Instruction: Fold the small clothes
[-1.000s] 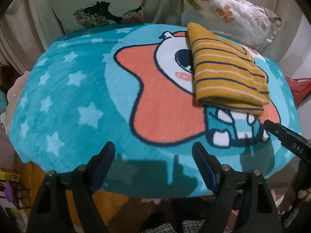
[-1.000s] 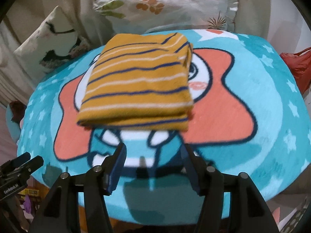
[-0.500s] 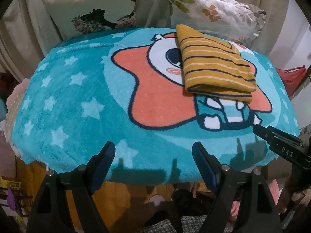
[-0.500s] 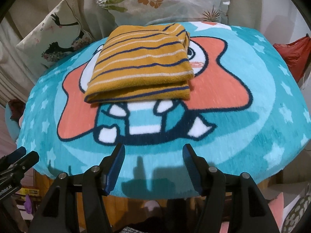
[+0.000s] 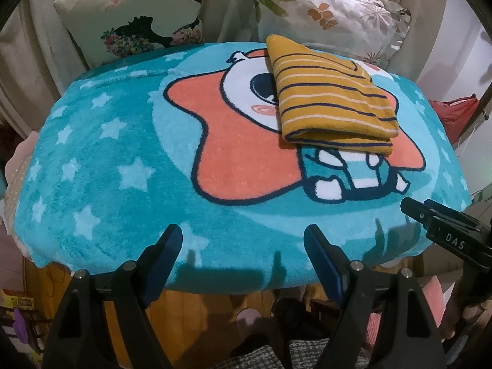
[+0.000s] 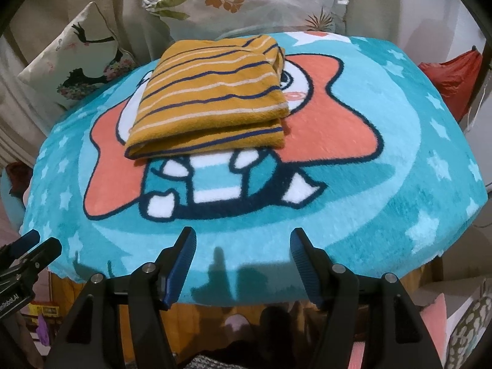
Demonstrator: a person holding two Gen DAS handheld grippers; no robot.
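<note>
A mustard-yellow garment with navy and white stripes (image 5: 332,98) lies folded flat on a teal star-print blanket (image 5: 101,160) with a cartoon figure. It also shows in the right wrist view (image 6: 212,101). My left gripper (image 5: 243,246) is open and empty, hovering at the blanket's near edge, well short of the garment. My right gripper (image 6: 241,246) is open and empty, also at the near edge, with the garment ahead of it. The right gripper's tip shows in the left wrist view (image 5: 430,215).
Two printed cushions (image 5: 138,15) (image 5: 332,12) lean behind the blanket against a beige curtain. A red bag (image 6: 455,77) sits at the right. A wooden surface (image 5: 190,313) shows under the blanket's near edge.
Both grippers have pulled back from the folded garment toward the blanket's near edge. The garment lies still on the blanket. Both stay open.
</note>
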